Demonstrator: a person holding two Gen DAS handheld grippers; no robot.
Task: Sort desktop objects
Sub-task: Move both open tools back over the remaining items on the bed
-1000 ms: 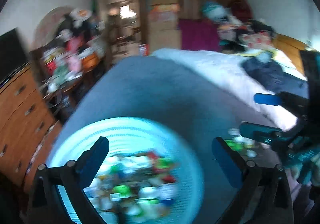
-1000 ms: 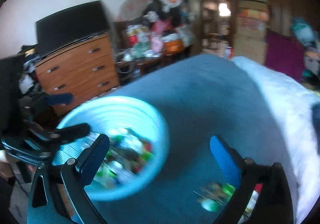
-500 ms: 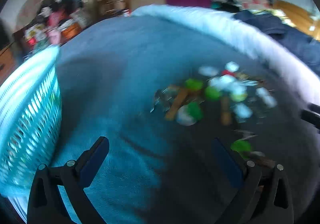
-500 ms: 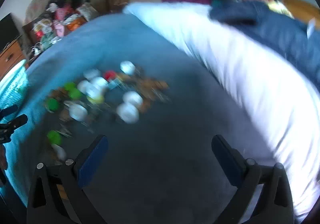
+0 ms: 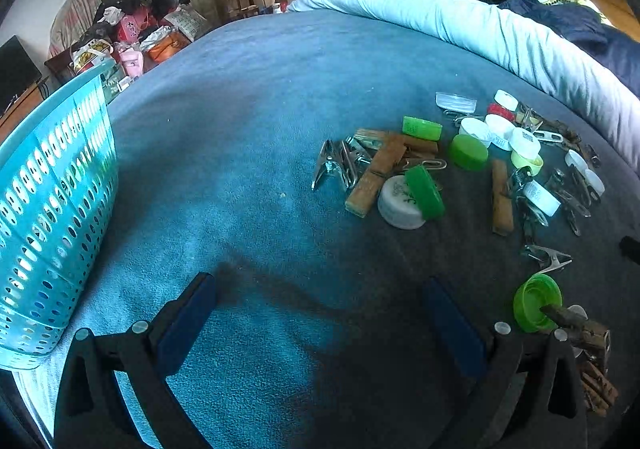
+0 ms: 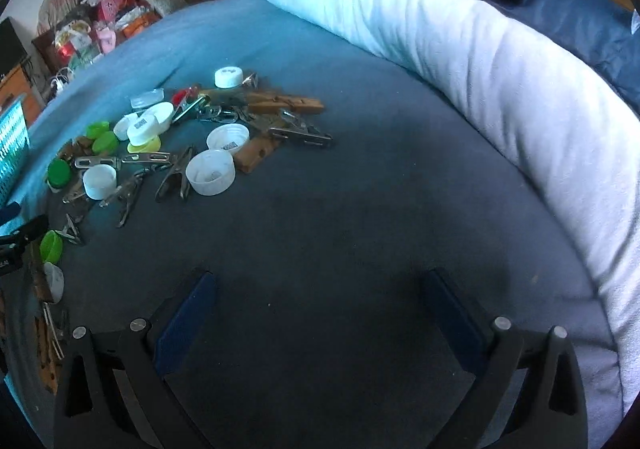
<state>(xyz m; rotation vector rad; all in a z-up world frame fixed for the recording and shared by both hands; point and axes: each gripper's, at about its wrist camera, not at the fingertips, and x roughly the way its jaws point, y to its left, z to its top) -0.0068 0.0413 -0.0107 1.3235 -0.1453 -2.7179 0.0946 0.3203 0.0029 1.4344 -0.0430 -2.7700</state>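
My left gripper (image 5: 320, 313) and right gripper (image 6: 320, 309) both gape wide, holding nothing, over the blue blanket (image 5: 248, 97). Caps and clothespins pile (image 5: 448, 169) lies ahead; teal basket (image 5: 48, 217) at left.

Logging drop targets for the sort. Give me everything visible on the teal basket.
The teal basket sits at the left edge of the left wrist view, cut off by the frame. It looks like thin plastic: a wall perforated with rows of oval holes, a plain band at the bottom, a solid rim on top. It stands upright on the blue blanket, apart from the pile of caps and clips. Nothing visibly touches it, and its inside is out of sight. In the right wrist view only a sliver shows.
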